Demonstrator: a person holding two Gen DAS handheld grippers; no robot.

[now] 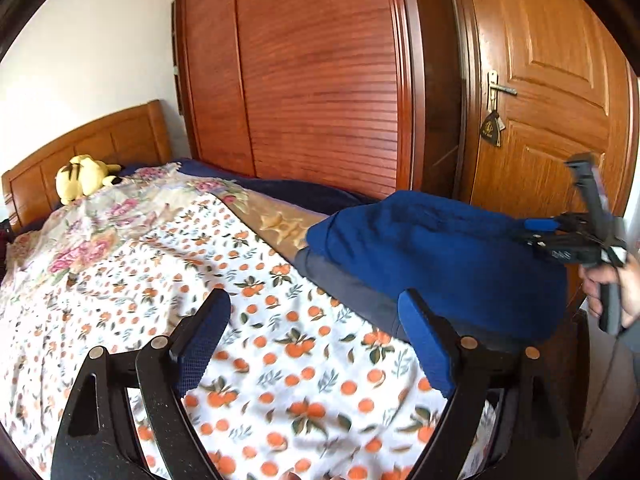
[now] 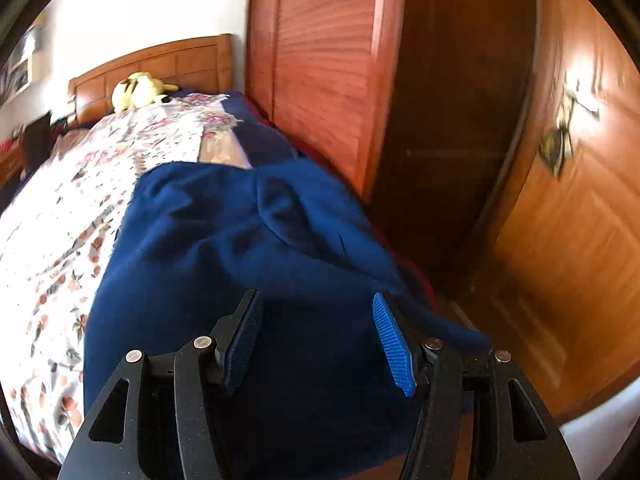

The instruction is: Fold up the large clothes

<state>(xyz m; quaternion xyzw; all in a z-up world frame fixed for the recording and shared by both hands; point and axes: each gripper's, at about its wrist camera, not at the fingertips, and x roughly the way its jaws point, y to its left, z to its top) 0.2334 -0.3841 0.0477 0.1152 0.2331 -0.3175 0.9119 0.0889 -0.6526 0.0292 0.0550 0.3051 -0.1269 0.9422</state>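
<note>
A soft, limp blue garment (image 2: 224, 264), judged best pinched at a hem edge, is heaped on a floral bedspread (image 1: 280, 344) beneath the empty, spread-jawed left gripper (image 1: 316, 344) and right gripper (image 2: 316, 340).

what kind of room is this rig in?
Almost certainly a home bedroom: a bed with a wooden headboard and an orange-print sheet, a yellow plush toy at its head, and a slatted wooden wardrobe beside a panelled door.
</note>
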